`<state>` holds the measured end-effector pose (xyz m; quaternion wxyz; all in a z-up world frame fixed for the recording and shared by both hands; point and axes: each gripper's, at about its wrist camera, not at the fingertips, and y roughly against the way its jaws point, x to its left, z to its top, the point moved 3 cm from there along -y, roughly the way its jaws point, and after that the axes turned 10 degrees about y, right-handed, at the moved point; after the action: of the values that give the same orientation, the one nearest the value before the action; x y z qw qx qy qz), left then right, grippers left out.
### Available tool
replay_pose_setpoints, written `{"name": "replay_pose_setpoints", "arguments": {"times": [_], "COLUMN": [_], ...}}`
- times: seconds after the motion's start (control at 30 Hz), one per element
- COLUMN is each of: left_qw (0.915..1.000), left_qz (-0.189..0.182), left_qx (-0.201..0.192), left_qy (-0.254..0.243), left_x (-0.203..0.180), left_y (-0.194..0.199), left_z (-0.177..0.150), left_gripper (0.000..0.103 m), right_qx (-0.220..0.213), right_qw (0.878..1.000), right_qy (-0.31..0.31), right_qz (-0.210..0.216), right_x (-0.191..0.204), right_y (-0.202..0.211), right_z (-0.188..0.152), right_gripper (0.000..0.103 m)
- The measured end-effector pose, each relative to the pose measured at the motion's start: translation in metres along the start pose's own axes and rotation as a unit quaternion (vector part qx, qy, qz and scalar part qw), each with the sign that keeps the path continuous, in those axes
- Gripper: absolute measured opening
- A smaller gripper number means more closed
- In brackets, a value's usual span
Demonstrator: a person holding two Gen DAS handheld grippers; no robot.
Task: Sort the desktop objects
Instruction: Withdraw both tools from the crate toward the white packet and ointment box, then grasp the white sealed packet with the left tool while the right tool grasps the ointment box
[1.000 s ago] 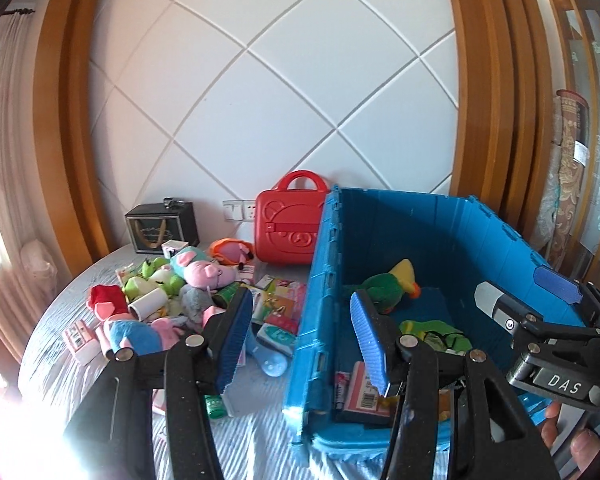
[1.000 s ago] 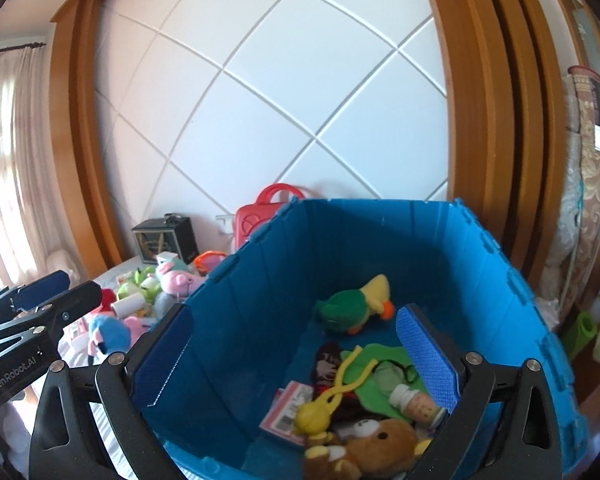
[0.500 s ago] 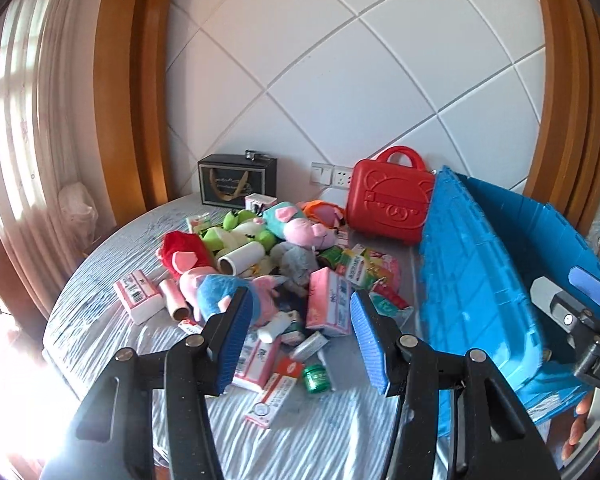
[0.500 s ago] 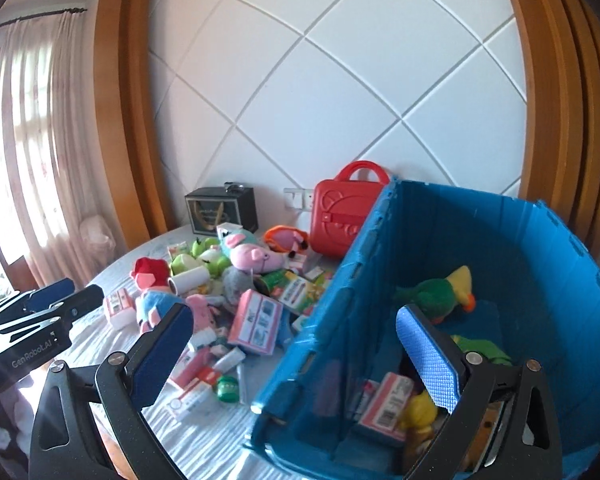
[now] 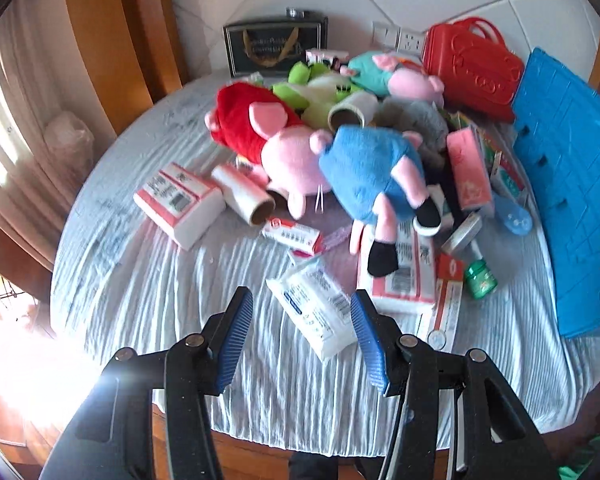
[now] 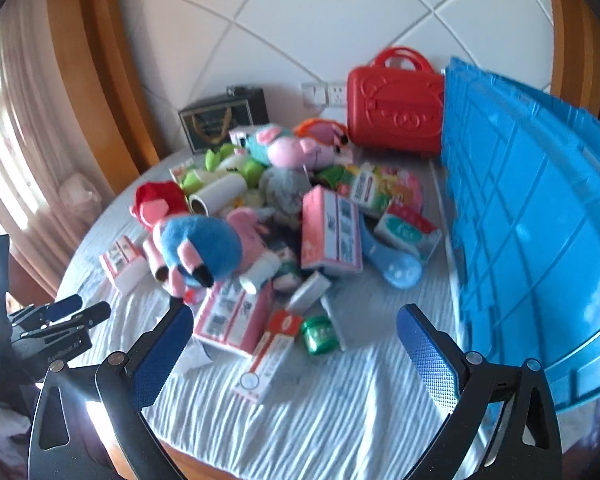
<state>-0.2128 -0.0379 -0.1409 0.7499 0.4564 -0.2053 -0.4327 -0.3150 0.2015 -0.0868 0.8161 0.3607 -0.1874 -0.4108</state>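
Here, left fingers: left gripper [image 5: 302, 340] spread, empty.
Nearest item: white soft plastic tissue pack [image 5: 314, 312] just ahead, long axis slanting toward the right finger [image 5: 366, 340].
Right fingers: right gripper [image 6: 294, 354] wide apart, empty, farther off.
Landmark: blue plastic crate [image 6: 532, 240] right of pack.
Writing: unreadable.

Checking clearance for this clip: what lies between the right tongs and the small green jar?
In the right wrist view, only bare rumpled cloth lies between the open right tongs and the green jar; a red-and-white box lies just left of that line.
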Motion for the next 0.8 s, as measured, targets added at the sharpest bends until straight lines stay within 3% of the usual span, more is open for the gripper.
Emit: {"name": "replay_pose_setpoints", "arguments": {"times": [0.17,0.27,0.37,0.53,0.6,0.63,0.77,0.8], "left_qw": [0.9967,0.9939,0.9933,0.994,0.9946,0.9948,0.9934,0.9947], "left_qz": [-0.006,-0.007,-0.01,0.018,0.042,0.05,0.032,0.037], "left_qx": [0.079,0.107,0.112,0.101,0.091,0.085,0.081,0.076], "left_qy": [0.018,0.027,0.028,0.038,0.027,0.028,0.075,0.059], "left_x": [0.008,0.003,-0.008,-0.023,-0.027,-0.027,-0.014,-0.017], "left_y": [-0.073,-0.099,-0.117,-0.137,-0.141,-0.143,-0.152,-0.153], "left_z": [-0.021,-0.025,-0.022,-0.019,-0.021,-0.023,-0.033,-0.036], "left_gripper": [0.05,0.05,0.05,0.051,0.06,0.07,0.103,0.103], "right_qx": [0.089,0.123,0.155,0.182,0.188,0.191,0.207,0.212], "right_qw": [0.996,0.992,0.988,0.983,0.982,0.981,0.977,0.976], "right_qy": [-0.011,-0.019,-0.016,-0.012,-0.011,-0.01,-0.011,-0.012], "right_qz": [-0.008,-0.007,-0.014,0.013,0.025,0.031,0.052,0.057], "right_x": [0.006,0.004,0.003,0.002,0.004,0.005,0.018,0.021], "right_y": [-0.059,-0.088,-0.115,-0.143,-0.153,-0.158,-0.173,-0.175], "right_z": [-0.036,-0.053,-0.066,-0.08,-0.081,-0.082,-0.087,-0.089], "right_gripper": [0.103,0.103,0.103,0.103,0.103,0.103,0.103,0.103]}}
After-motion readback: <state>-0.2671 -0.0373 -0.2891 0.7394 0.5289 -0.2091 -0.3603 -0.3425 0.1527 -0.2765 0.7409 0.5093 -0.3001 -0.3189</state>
